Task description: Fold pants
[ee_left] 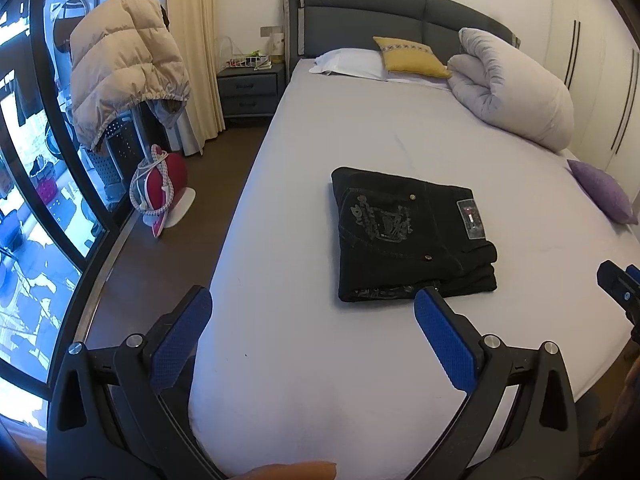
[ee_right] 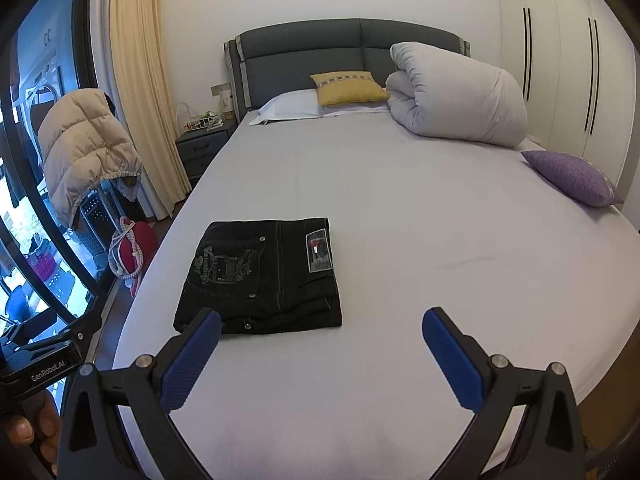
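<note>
While both grippers hang above the near end of the bed (ee_left: 304, 184), the black pants (ee_left: 412, 240) lie folded into a compact rectangle on the pale sheet, back pocket embroidery and waistband label facing up. In the left wrist view the bundle sits at about 12 o'clock from the left gripper (ee_left: 312, 300), whose blue-padded fingers stand wide apart with nothing between them; its right fingertip overlaps the bundle's near edge in the picture, though whether it touches cannot be told. In the right wrist view the pants (ee_right: 260, 276) lie toward 11 o'clock of the right gripper (ee_right: 322, 320), also spread wide and empty, its left fingertip crossing the bundle's near left corner in the frame.

Farther up the bed, at 12 o'clock, a white pillow (ee_right: 290, 110) and a yellow cushion (ee_right: 348, 88) rest against the grey headboard (ee_right: 304, 56), with a rolled duvet (ee_right: 456, 96) at 1 o'clock and a purple cushion (ee_right: 572, 176) at 2 o'clock. A beige puffer jacket (ee_left: 124, 64) hangs at 10 o'clock by the window.
</note>
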Tool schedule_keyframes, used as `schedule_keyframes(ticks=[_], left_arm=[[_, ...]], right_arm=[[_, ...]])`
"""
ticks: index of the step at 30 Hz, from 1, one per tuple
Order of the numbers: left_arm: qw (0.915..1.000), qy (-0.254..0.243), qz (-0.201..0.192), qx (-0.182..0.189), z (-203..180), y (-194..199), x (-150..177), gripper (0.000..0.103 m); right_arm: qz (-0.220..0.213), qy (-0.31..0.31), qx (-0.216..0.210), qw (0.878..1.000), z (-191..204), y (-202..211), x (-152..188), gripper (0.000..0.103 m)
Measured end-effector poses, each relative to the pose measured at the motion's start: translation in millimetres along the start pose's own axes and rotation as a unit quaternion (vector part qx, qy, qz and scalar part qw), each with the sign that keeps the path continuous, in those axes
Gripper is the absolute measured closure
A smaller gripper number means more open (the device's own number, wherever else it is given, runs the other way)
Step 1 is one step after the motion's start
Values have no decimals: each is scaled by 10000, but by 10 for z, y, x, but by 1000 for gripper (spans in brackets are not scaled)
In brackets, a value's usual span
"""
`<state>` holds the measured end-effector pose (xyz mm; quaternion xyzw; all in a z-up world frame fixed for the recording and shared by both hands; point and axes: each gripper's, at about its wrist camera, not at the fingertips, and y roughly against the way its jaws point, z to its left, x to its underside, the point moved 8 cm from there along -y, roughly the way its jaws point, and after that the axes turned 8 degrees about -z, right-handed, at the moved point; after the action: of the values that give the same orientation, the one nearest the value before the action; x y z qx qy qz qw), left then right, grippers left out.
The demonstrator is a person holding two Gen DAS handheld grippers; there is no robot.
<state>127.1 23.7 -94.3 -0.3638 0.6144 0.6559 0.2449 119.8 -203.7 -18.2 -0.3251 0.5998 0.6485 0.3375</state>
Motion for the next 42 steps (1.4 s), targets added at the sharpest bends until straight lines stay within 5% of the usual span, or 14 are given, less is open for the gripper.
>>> schedule_keyframes(ticks=[42], left_arm=[[9996, 58, 255, 65, -66, -310, 181, 0]], right_arm=[[518, 119, -63, 9986, 129, -183, 223, 0]])
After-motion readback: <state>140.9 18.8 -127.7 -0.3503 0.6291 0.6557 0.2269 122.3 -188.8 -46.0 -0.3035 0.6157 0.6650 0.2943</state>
